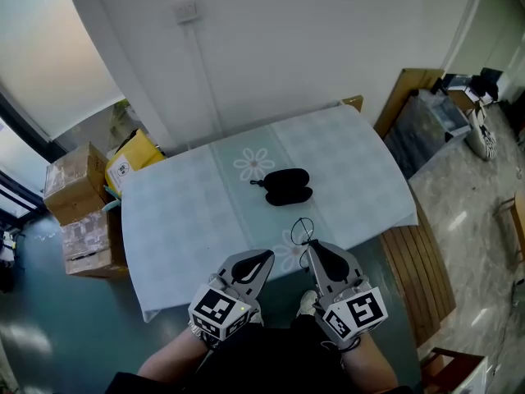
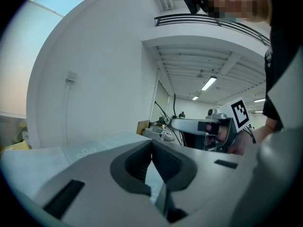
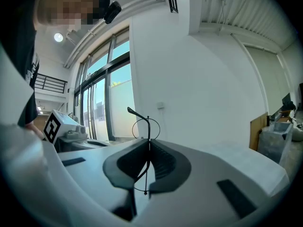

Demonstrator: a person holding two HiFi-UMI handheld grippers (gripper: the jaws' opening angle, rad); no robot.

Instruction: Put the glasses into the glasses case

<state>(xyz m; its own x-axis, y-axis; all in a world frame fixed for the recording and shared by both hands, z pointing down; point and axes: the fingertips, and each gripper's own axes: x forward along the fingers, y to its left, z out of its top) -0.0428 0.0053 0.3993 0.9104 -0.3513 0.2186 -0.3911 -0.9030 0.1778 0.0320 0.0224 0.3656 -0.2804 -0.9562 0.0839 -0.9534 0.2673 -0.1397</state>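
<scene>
A black glasses case (image 1: 287, 186) lies open on the pale blue tablecloth (image 1: 189, 212), past the middle. Thin wire-framed glasses (image 1: 303, 230) stick up from my right gripper (image 1: 314, 251), which is shut on them at the table's near edge. In the right gripper view the glasses (image 3: 147, 126) stand pinched between the closed jaws, one round lens above the tips and one below. My left gripper (image 1: 261, 263) sits beside it to the left, shut with nothing in it; the left gripper view shows its tips (image 2: 152, 145) meeting.
Cardboard boxes (image 1: 78, 208) and a yellow box (image 1: 131, 161) stand on the floor at the table's left. A wooden bench (image 1: 418, 269) runs along the right side, with a plastic crate (image 1: 426, 130) beyond it. A white wall rises behind the table.
</scene>
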